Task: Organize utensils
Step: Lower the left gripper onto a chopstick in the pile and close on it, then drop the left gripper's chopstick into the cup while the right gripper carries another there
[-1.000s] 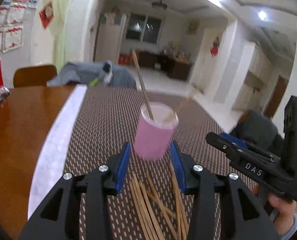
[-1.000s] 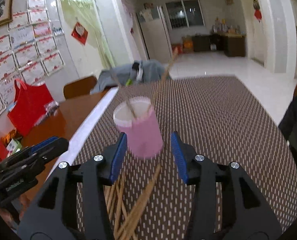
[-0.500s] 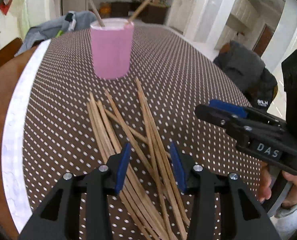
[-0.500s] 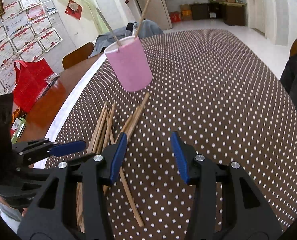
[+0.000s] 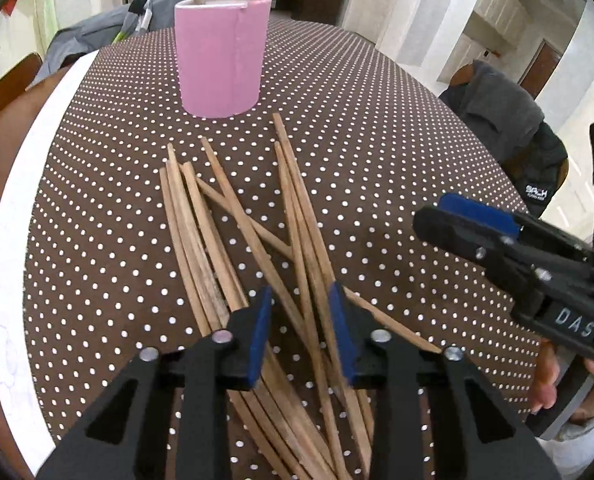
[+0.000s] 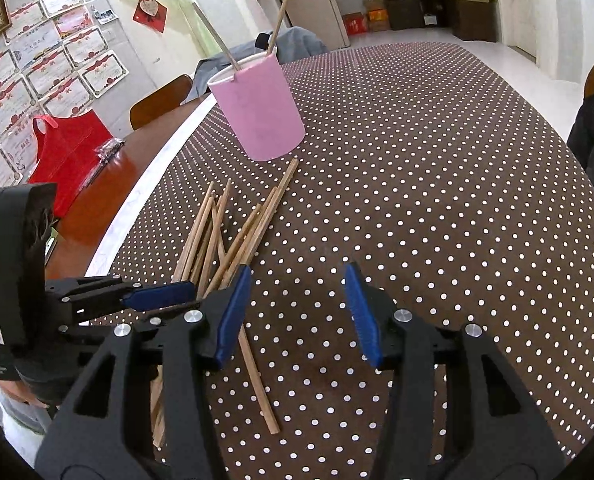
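A pink cup (image 5: 221, 56) stands on the dotted brown tablecloth (image 5: 377, 152) with two wooden chopsticks leaning in it. Several loose chopsticks (image 5: 249, 240) lie in a crossed pile in front of it. My left gripper (image 5: 300, 312) hangs low over the near end of the pile. Its jaws are closing, with a few sticks running between the blue pads, and the pads do not press on them. In the right wrist view the cup (image 6: 261, 108) and the pile (image 6: 225, 232) sit ahead and to the left. My right gripper (image 6: 297, 304) is open over bare cloth, just right of the pile.
A red bag (image 6: 69, 152) sits on the bare wooden table at the left, past a white strip (image 5: 21, 184) at the cloth's edge. A chair with a dark jacket (image 5: 509, 128) stands at the right. Grey clothing (image 5: 97, 32) lies behind the cup.
Both grippers have dropped and tilted down from the cup toward the pile of chopsticks. The left jaws have narrowed around a few sticks. The cup now looks farther off.
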A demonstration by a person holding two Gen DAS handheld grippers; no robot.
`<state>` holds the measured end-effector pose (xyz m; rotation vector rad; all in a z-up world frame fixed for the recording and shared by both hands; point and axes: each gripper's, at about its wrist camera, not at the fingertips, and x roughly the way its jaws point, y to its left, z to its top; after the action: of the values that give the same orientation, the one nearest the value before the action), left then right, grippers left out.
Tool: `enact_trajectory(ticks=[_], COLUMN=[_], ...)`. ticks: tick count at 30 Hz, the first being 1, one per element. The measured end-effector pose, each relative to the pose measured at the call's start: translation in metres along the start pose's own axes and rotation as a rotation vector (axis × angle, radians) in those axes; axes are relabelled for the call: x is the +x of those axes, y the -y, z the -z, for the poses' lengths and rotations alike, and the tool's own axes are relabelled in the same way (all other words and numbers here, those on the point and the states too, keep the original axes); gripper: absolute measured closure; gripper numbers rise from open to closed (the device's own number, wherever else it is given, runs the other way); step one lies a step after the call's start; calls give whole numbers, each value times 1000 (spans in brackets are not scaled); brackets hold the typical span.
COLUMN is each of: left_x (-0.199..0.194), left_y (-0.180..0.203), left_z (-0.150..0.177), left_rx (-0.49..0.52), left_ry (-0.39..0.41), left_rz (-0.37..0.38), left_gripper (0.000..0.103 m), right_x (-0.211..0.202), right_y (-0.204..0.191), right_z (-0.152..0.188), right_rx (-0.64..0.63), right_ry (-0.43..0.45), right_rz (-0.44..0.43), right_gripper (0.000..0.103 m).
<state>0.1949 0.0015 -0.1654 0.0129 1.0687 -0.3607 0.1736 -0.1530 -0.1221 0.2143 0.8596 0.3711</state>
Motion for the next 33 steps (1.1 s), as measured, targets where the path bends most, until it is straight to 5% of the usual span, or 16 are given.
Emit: enact_trajectory(ticks=[14, 26, 33], left_x=[-5, -27, -53], left_y=[-27, -55, -81], left_z=[-3, 4, -6], left_rx=[-88, -160, -226], left_ry=[21, 70, 125], left_rz=[83, 106, 93], left_gripper=[95, 96, 96], right_x=[11, 27, 57], right_y=[-2, -9, -27], right_z=[-6, -15, -39], right_rx=[-15, -38, -58], right_ry=[-35, -73, -174], right_rz=[-6, 10, 39], right_gripper=[53, 52, 52])
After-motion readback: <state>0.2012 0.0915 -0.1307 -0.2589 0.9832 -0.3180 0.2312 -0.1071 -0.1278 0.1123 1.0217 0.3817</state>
